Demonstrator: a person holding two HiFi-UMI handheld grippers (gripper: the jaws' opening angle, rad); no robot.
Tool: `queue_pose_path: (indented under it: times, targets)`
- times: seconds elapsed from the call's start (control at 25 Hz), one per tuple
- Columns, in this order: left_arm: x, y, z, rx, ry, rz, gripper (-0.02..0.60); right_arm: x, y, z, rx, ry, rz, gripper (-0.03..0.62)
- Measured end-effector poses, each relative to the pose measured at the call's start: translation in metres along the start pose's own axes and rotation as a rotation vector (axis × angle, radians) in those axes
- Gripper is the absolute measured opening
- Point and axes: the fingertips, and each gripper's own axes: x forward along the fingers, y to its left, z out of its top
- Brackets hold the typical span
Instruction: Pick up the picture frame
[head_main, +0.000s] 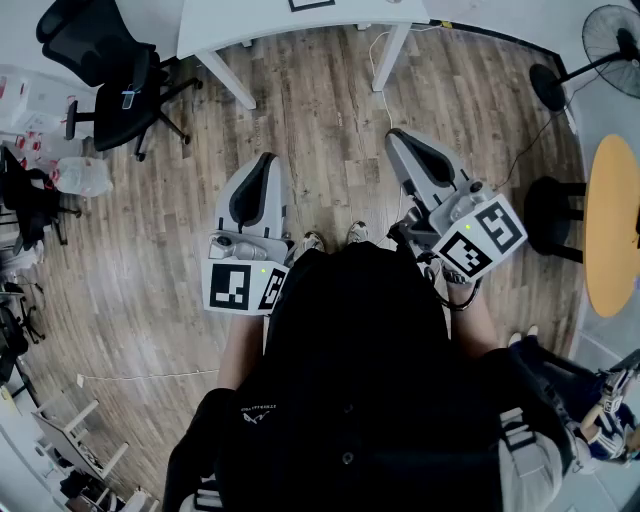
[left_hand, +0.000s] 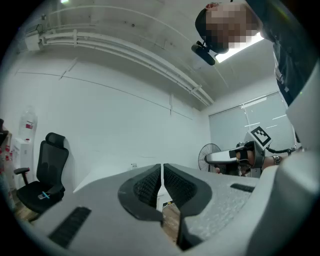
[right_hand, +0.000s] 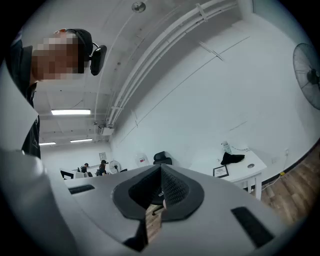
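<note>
The picture frame (right_hand: 220, 171), small with a dark border, stands on a white table (right_hand: 252, 167) far ahead in the right gripper view. In the head view only its lower edge (head_main: 310, 4) shows at the top of the picture, on that same table (head_main: 250, 20). Both grippers are held level at the person's waist over the wooden floor, well short of the table. My left gripper (head_main: 266, 160) (left_hand: 162, 167) has its pads together with nothing between them. My right gripper (head_main: 395, 135) (right_hand: 161, 167) is also shut and empty.
A black office chair (head_main: 110, 70) stands at the far left, a floor fan (head_main: 610, 40) at the far right. A round yellow table (head_main: 612, 225) and a black stool (head_main: 545, 215) are on the right. A black cloth (right_hand: 232, 158) lies on the white table.
</note>
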Motion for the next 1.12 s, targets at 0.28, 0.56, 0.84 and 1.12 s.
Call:
queue_pose_path:
  times: [0.28, 0.56, 0.84, 1.12]
  targets:
    - [-0.004, -0.003, 0.002, 0.0, -0.001, -0.009, 0.021, -0.003, 0.008, -0.001, -0.006, 0.003, -0.001, -0.002]
    - [-0.003, -0.014, 0.004, 0.012, -0.008, -0.015, 0.021, -0.01, 0.011, 0.002, -0.013, -0.006, 0.013, -0.002]
    - [0.009, -0.03, 0.009, 0.035, -0.016, -0.004, 0.021, -0.018, -0.006, 0.004, -0.018, -0.018, -0.015, -0.002]
    - [0.019, -0.044, 0.002, 0.03, -0.022, 0.046, 0.017, -0.03, -0.023, 0.003, -0.039, -0.013, -0.019, -0.002]
